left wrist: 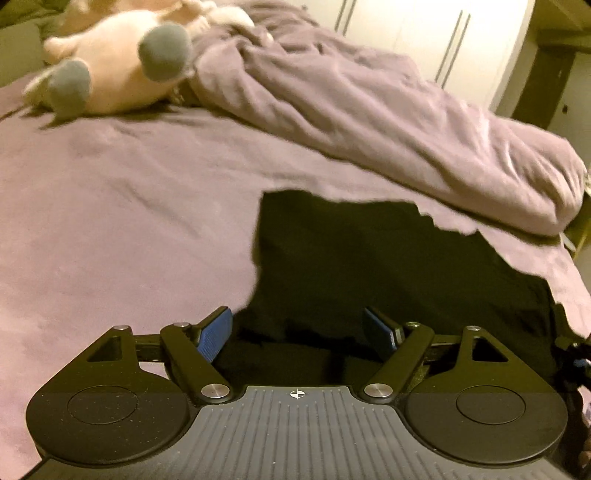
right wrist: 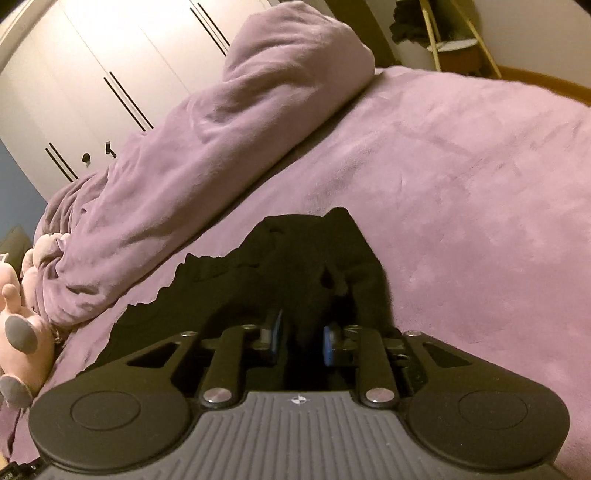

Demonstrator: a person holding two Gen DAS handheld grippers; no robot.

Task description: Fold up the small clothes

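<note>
Nearest the lens in the left wrist view, the left gripper (left wrist: pixel 298 334) stands released, its blue pads (left wrist: pixel 214 334) spread wide with nothing pressed between them. Directly ahead of and beneath those jaws lies the black garment (left wrist: pixel 369 266), spread over the purple bed cover (left wrist: pixel 110 221); its far edge is ragged and its left edge runs up from just beside the left pad. Beyond the garment, a bunched purple duvet (left wrist: pixel 388 110) lies along the bed. Ahead and to the left, well apart from the gripper, rests a pink plush toy (left wrist: pixel 122 70) with grey feet. White wardrobe doors (left wrist: pixel 424 33) stand behind the duvet.

Right gripper (right wrist: pixel 301 339): clenched on a fold of the black garment, dark cloth filling the narrow gap between its blue pads (right wrist: pixel 327 345). The rest of the garment extends ahead and to the left of these jaws, resting on the bed cover.
</note>
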